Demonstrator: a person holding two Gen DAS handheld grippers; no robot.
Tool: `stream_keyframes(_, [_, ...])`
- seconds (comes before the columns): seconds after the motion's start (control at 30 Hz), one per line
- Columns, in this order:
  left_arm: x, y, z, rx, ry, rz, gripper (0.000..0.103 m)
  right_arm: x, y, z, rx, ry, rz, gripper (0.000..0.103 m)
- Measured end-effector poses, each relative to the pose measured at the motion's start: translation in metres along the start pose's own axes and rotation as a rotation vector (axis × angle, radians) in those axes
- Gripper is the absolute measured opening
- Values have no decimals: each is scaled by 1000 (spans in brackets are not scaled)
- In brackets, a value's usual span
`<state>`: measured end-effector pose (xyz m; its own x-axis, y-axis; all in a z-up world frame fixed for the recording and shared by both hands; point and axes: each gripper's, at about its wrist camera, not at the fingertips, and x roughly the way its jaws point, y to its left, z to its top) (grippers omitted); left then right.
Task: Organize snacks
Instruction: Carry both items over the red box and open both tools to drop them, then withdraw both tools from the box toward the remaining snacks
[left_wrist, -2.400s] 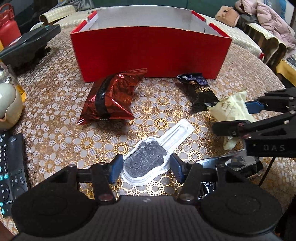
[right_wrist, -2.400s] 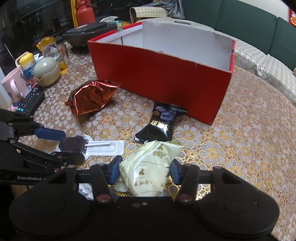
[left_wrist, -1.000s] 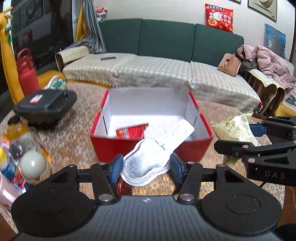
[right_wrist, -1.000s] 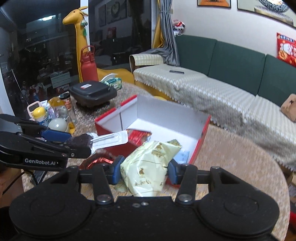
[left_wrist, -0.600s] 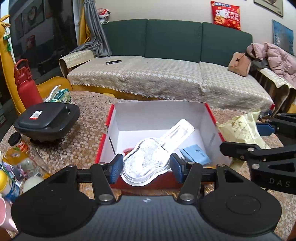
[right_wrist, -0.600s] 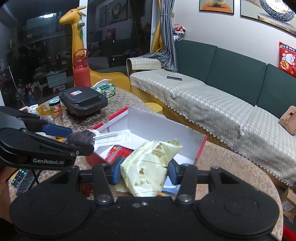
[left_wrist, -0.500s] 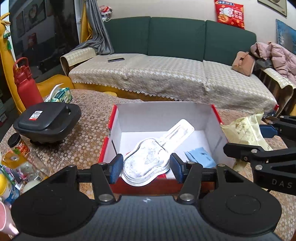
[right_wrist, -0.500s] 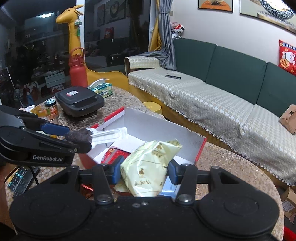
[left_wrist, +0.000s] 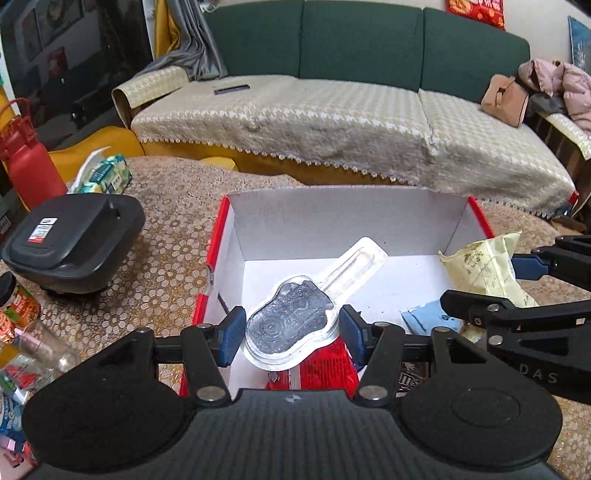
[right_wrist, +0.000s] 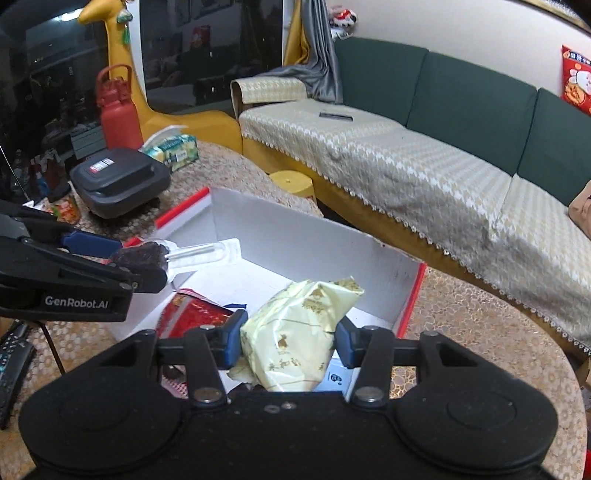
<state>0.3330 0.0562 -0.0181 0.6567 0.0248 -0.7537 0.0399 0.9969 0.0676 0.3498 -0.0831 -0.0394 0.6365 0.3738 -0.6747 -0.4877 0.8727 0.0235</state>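
both snacks now above red box (left_wrist: 480, 218) | left gripper (left_wrist: 291, 334) pinching lolly pack (left_wrist: 295, 325) | right gripper (right_wrist: 288, 341) "das" pinching yellow bag (right_wrist: 295, 332)

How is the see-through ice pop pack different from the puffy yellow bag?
The ice pop pack is flat, clear plastic with a dark treat inside and a long stick end; the yellow bag is puffy, crinkled and hides its contents. The left gripper holds the pack; the right gripper holds the bag. Both hang over the red box, gripped, not dropped.

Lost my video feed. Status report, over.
Left hand-held gripper shut on ice-pop pack, right on yellow bag. Both above red box. Nothing blocking.
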Motion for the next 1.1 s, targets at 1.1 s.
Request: stream_keyframes(1.1, [36,-8,-6,15,106,-1,70,35,0,-8,22,129,4,59])
